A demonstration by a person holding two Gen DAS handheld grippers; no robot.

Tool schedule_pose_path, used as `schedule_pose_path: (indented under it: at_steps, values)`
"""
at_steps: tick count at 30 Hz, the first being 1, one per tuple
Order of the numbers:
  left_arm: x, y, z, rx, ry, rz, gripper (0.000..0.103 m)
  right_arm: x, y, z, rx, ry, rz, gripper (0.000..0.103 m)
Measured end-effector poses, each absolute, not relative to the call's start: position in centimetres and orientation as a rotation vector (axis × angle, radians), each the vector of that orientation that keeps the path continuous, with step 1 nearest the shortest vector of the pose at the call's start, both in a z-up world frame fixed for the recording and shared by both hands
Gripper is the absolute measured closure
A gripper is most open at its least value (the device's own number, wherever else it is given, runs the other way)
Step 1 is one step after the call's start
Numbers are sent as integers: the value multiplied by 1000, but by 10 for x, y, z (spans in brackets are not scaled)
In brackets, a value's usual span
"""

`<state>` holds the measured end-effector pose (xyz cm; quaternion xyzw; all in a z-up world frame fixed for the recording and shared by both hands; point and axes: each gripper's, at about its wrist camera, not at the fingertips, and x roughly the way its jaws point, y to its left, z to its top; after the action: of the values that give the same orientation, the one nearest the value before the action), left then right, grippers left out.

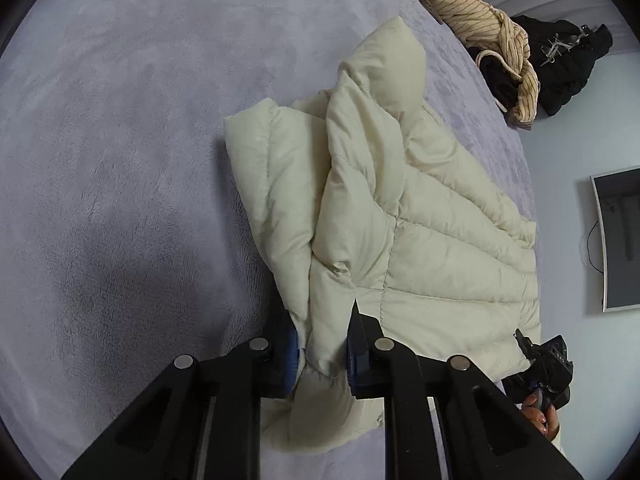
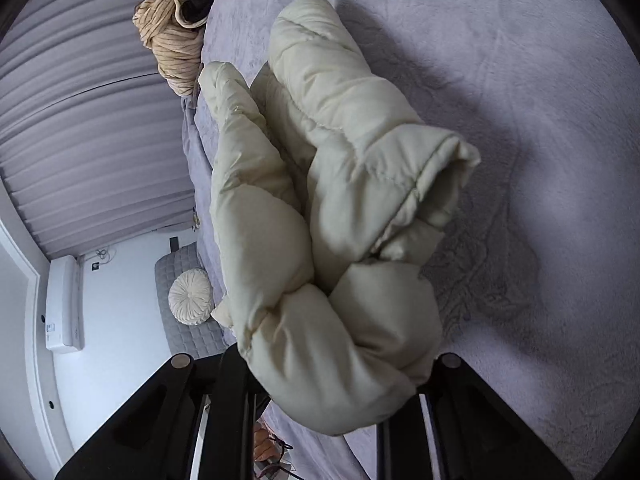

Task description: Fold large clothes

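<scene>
A cream puffer jacket (image 1: 420,220) lies partly folded on a lilac bed cover (image 1: 120,160). My left gripper (image 1: 322,356) is shut on a fold of its near edge, and the fabric is pinched between the blue pads (image 1: 294,352). In the left wrist view my right gripper (image 1: 540,360) sits at the jacket's right hem with a hand (image 1: 540,412) behind it. In the right wrist view the jacket (image 2: 340,200) is bunched and raised over my right gripper (image 2: 336,376). Its fingertips are hidden under the fabric, which it appears to grip.
A tan striped garment (image 1: 480,24) and black clothes (image 1: 568,64) are piled at the bed's far edge. A screen (image 1: 618,240) hangs on the wall past the bed's side. A round cushion (image 2: 190,297) lies on a grey mat on the floor.
</scene>
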<state>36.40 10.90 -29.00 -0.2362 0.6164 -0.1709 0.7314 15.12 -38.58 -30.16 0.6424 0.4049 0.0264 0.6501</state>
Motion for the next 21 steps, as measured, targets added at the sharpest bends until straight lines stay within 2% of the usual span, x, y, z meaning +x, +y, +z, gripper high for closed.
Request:
schedule_pose_path:
  at_steps: [11,12,14,15,16,19,20,21]
  values:
    - [332,86,-273,-366,1381,-419,82,127,-393,-295,1449,979,24,84]
    - [331,83,-273,-335,1380,-391,79,129,-394,-294,1420,1006,22,79]
    - [332,82,-271,-285,1391,-302,49,133,-396,-293,1365,1082,-39,56]
    - [330,84,-267,-270,1378,-266,47,134,-398,-291,1336,1103,-76,29]
    - [330,87,-260,-264,1357,-251,47,132,-401,-285,1307,1098,-105,21]
    - [326,95,-237,-254,1290,-217,46,121,-410,-261,1187,1093,-212,22]
    - [325,97,-228,-246,1262,-215,46,117,-413,-250,1128,1081,-261,25]
    - [327,96,-220,-237,1236,-222,46,114,-415,-237,1062,1061,-291,46]
